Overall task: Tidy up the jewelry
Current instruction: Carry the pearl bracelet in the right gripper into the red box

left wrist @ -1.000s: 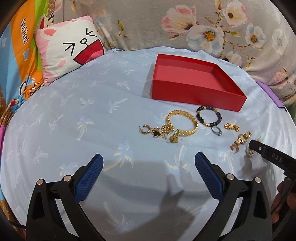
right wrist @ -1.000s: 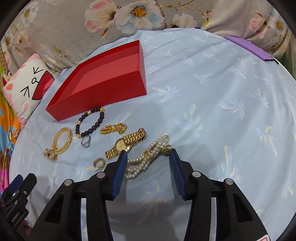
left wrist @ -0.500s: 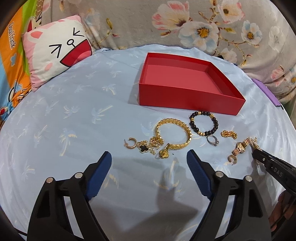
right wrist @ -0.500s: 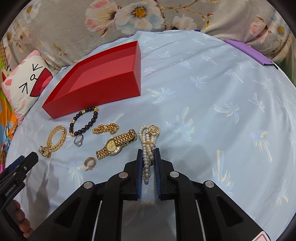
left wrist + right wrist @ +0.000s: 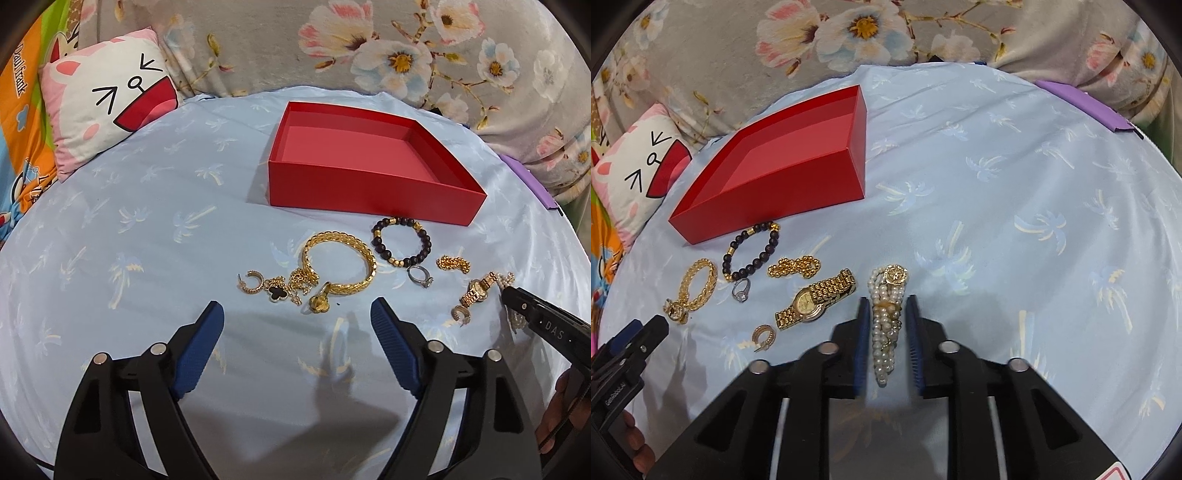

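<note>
An open, empty red box [image 5: 362,166] [image 5: 783,170] lies on the blue sheet. In front of it lie a gold chain bracelet [image 5: 338,264] [image 5: 692,288], a black bead bracelet [image 5: 400,242] [image 5: 753,249], a silver ring [image 5: 419,277] [image 5: 740,290], a small gold chain [image 5: 452,263] [image 5: 794,266], a gold watch [image 5: 478,291] [image 5: 816,299] and gold earrings [image 5: 255,282] [image 5: 764,336]. My right gripper [image 5: 886,306] has its blue pads close around a pearl necklace [image 5: 886,314], with a small gap on each side. My left gripper [image 5: 297,314] is open just before the gold bracelet's pendants.
A cartoon pillow [image 5: 107,110] lies at the back left. A floral blanket [image 5: 369,48] runs along the back. A purple strip [image 5: 1086,107] lies at the right edge of the sheet.
My right gripper closed on the pearl necklace, then loosened a little. My left gripper moved forward toward the gold bracelet and stayed open.
</note>
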The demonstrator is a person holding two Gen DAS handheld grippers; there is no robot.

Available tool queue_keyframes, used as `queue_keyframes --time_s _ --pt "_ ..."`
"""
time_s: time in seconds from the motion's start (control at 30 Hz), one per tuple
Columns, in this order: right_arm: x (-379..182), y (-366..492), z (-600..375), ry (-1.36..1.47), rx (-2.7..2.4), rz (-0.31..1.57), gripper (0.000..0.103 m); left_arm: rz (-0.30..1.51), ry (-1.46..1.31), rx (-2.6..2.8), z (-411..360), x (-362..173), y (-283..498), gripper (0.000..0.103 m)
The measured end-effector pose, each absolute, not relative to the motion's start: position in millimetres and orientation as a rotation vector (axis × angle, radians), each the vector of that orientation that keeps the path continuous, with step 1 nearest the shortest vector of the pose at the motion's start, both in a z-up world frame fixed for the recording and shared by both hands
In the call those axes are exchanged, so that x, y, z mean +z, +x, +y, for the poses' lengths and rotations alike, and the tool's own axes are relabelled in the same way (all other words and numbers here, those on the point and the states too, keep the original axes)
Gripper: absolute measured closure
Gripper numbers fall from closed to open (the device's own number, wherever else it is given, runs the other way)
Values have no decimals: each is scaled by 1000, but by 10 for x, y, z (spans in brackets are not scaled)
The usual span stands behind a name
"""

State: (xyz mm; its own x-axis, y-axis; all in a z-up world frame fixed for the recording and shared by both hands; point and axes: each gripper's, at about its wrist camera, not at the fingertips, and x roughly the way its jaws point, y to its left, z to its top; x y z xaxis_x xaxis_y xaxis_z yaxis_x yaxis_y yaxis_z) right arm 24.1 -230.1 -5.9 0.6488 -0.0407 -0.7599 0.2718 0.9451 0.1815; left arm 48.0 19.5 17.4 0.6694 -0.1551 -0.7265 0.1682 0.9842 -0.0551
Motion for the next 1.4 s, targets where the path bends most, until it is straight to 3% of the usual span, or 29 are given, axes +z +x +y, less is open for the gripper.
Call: queue_keyframes --time_s 0.07,0.33,0.6,1.07,1.4 --pt "-60 218 -2317 305 -179 842 89 817 16 -184 193 173 478 25" --pt "-66 163 -2359 344 -153 837 89 843 9 -227 130 152 585 66" --pt "-44 141 -2365 348 -147 830 89 847 10 -260 69 127 607 101" --pt "457 45 -2259 313 -43 750 89 775 -109 -422 255 720 500 102" --pt "883 769 -2279 271 92 684 89 668 -50 -420 129 1323 1070 102"
